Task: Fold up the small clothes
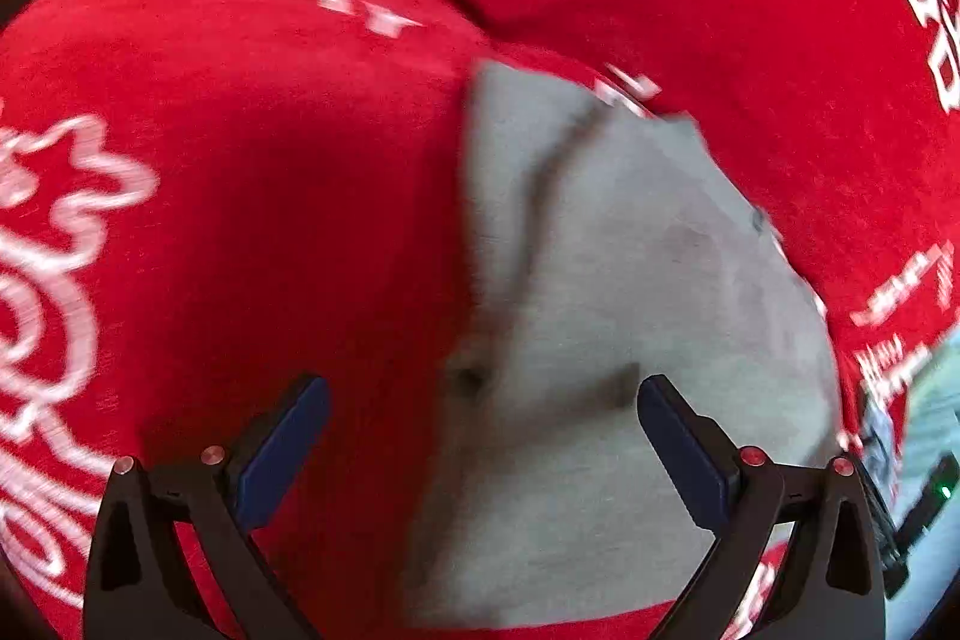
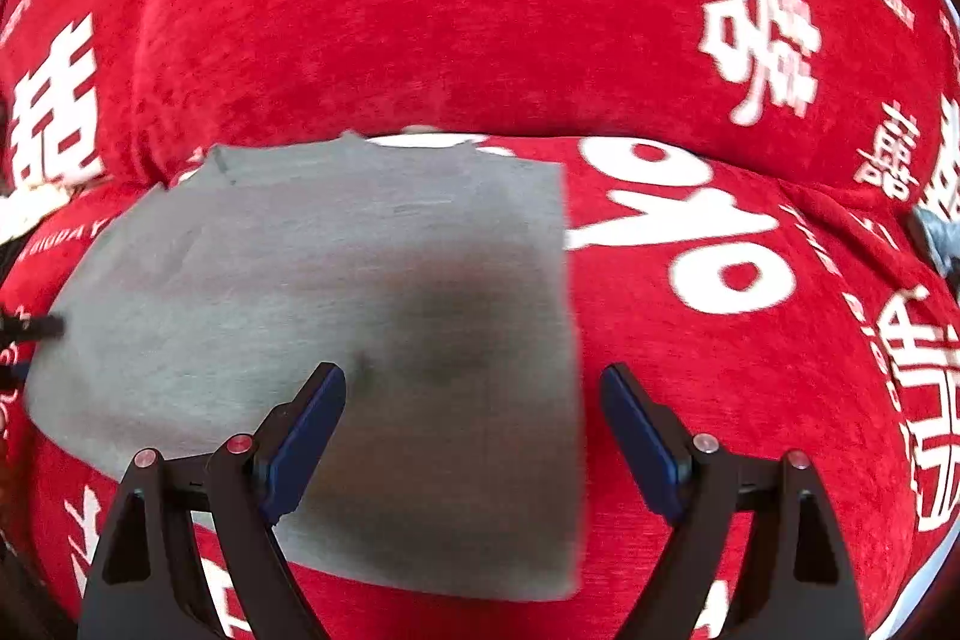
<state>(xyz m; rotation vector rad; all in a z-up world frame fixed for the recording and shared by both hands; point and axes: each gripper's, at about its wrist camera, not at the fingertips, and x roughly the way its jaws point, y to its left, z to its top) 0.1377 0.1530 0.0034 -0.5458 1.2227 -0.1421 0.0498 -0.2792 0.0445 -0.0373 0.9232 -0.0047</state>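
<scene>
Looking at the right gripper (image 2: 473, 436): its two blue pads stand wide apart and hold nothing. One pad is over the grey cloth (image 2: 336, 328), the other is over the red cover (image 2: 420, 10). I cannot tell if the pads touch anything.
Left gripper (image 1: 483, 451): it is wide too, with nothing between its pads. The grey cloth (image 1: 600, 310) lies under and ahead of it.
Hand pose: both grippers tip down toward the cloth. No hand or sleeve shows.
Grey cloth: it lies flat on the red cover, with a straight edge on the right in the right wrist view. A dark shadow sits on its middle. In the left wrist view it is blurry, with a dark crease line.
Surface: a soft red cover with big white letters and signs. It bulges up behind the cloth.
Room: a pale corner (image 1: 930, 430) shows at the right edge of the left wrist view.
</scene>
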